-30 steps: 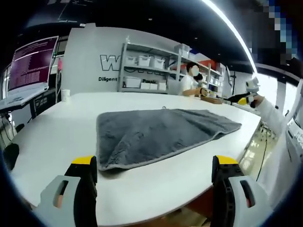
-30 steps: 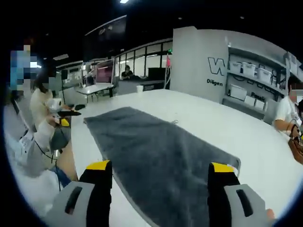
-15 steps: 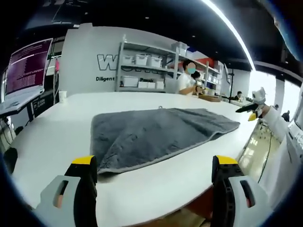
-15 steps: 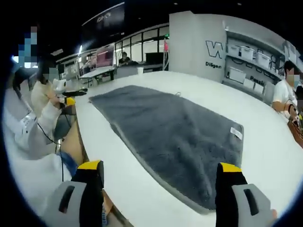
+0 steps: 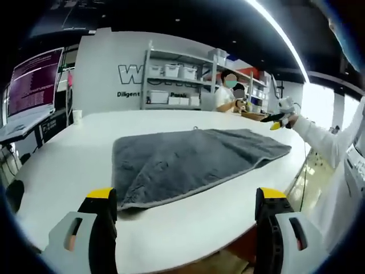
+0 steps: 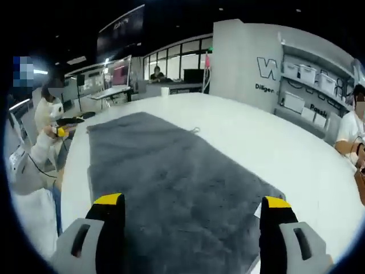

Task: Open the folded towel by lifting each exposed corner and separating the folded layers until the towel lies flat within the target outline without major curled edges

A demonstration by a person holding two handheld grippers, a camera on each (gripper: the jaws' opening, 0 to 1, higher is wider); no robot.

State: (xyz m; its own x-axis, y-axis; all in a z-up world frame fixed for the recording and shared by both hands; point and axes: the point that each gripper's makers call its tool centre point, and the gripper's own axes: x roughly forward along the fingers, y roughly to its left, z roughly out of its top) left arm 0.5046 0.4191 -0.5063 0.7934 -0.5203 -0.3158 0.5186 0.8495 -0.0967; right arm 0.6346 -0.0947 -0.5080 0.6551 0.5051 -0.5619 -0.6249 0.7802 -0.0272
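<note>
A grey towel (image 5: 188, 162) lies spread on the white table (image 5: 68, 160), with a layered hem at its near left corner (image 5: 122, 200). My left gripper (image 5: 186, 197) is open and holds nothing, standing back from the table's near edge and short of the towel. My right gripper (image 5: 279, 117) comes in from the right on a white sleeve, over the towel's far right end. In the right gripper view the towel (image 6: 171, 182) stretches away between the jaws of my right gripper (image 6: 193, 201), which is open with nothing in it. The left gripper (image 6: 65, 123) shows at the far left.
Metal shelves with white bins (image 5: 171, 74) stand along the back wall. A person (image 5: 228, 94) sits at the far side. A white cup (image 5: 78, 116) stands on the table's far left, a monitor (image 5: 34, 80) beyond. The table edge (image 5: 285, 188) curves near right.
The right gripper has come back in over the towel's end, closer and lower than half a second ago. In the left gripper view it has risen and moved left. Both stay open.
</note>
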